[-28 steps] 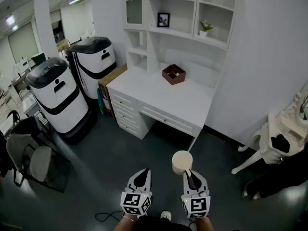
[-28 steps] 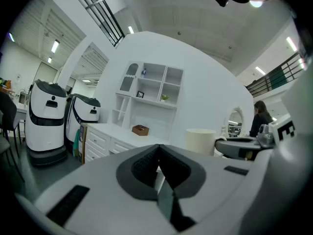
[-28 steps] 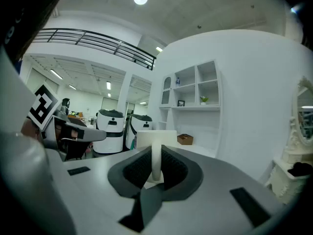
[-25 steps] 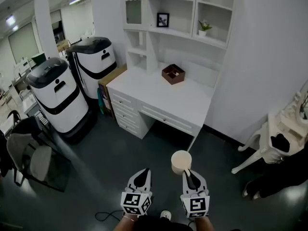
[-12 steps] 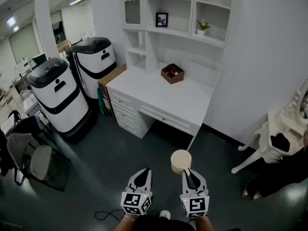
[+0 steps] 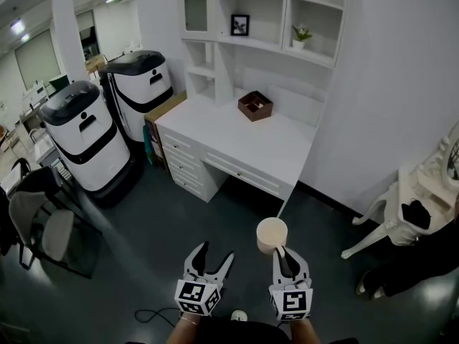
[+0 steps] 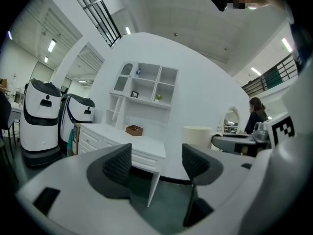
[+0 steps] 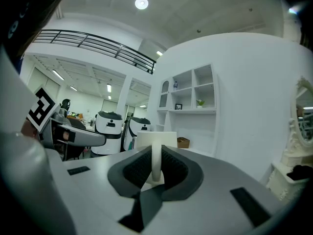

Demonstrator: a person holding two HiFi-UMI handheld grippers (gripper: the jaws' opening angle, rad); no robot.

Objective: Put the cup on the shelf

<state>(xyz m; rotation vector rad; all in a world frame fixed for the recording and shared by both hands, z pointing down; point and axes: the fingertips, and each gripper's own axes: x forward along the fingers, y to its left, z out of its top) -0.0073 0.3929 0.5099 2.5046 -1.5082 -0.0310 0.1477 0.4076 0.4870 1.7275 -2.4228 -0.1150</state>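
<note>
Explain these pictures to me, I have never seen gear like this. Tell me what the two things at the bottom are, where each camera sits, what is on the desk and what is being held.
There is no robot here: a person holds a two-jaw gripper in each hand. The picture from above comes from a camera on the person's head. The other two come from cameras riding on each gripper, looking along its jaws. The left gripper is empty; its jaws have just been opening and stand wide apart. The right gripper is shut on the handle of a cream cup. Ahead stands a white desk with a small brown box on it. Above the desk is the shelf, which holds a framed picture and a little plant.
</note>
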